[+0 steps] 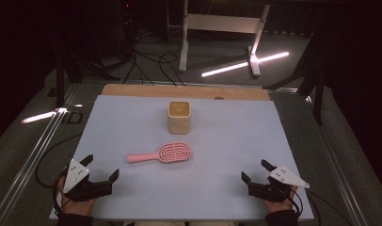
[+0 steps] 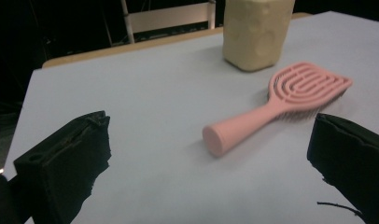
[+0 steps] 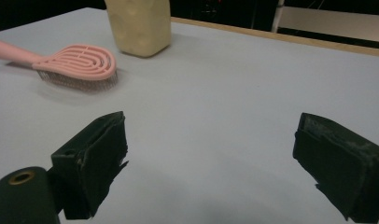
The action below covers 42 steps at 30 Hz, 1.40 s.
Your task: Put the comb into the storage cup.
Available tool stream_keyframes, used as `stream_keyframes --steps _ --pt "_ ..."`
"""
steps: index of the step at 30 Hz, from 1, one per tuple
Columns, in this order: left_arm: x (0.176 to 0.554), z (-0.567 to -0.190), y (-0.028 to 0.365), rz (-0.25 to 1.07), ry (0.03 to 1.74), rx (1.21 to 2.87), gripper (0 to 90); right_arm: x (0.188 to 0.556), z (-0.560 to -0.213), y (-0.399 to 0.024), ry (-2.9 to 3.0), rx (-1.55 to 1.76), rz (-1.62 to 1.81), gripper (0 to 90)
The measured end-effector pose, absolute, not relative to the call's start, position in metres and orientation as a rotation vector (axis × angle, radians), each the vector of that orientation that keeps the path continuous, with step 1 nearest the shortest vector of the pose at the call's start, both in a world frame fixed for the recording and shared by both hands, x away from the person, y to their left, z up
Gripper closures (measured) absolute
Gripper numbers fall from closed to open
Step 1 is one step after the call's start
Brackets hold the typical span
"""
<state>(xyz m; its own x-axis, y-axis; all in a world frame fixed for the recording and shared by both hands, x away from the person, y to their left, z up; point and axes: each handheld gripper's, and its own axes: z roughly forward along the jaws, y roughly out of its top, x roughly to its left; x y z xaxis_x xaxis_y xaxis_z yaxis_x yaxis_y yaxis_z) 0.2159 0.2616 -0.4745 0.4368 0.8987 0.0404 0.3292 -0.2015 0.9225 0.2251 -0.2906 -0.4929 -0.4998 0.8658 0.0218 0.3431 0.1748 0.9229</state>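
The pink hairbrush [image 1: 162, 154] lies mid-frame, handle pointing left toward the nearer left gripper [image 1: 103, 168]; both grippers' jaws gape wide.

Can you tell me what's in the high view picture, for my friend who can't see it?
A pink hairbrush lies flat on a pale table, bristles down, its handle pointing left, with a cream-coloured cup standing just behind it. Near the front edge, a person's hands hold the left gripper and the right gripper, both open and touching nothing.
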Motion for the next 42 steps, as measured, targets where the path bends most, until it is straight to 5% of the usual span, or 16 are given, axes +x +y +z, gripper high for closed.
stream_keyframes --steps 34,39,42 --pt "0.314 -0.476 0.239 0.671 1.180 1.849 2.7 0.226 -0.494 -0.290 1.934 1.154 1.289 9.6" --pt "0.324 -0.478 0.232 0.641 1.205 1.870 6.8 0.227 -0.495 -0.290 1.932 1.159 1.288 9.6" --pt "0.328 -0.479 0.227 0.666 1.248 1.878 17.5 0.227 -0.495 -0.291 1.931 1.161 1.286 9.6"
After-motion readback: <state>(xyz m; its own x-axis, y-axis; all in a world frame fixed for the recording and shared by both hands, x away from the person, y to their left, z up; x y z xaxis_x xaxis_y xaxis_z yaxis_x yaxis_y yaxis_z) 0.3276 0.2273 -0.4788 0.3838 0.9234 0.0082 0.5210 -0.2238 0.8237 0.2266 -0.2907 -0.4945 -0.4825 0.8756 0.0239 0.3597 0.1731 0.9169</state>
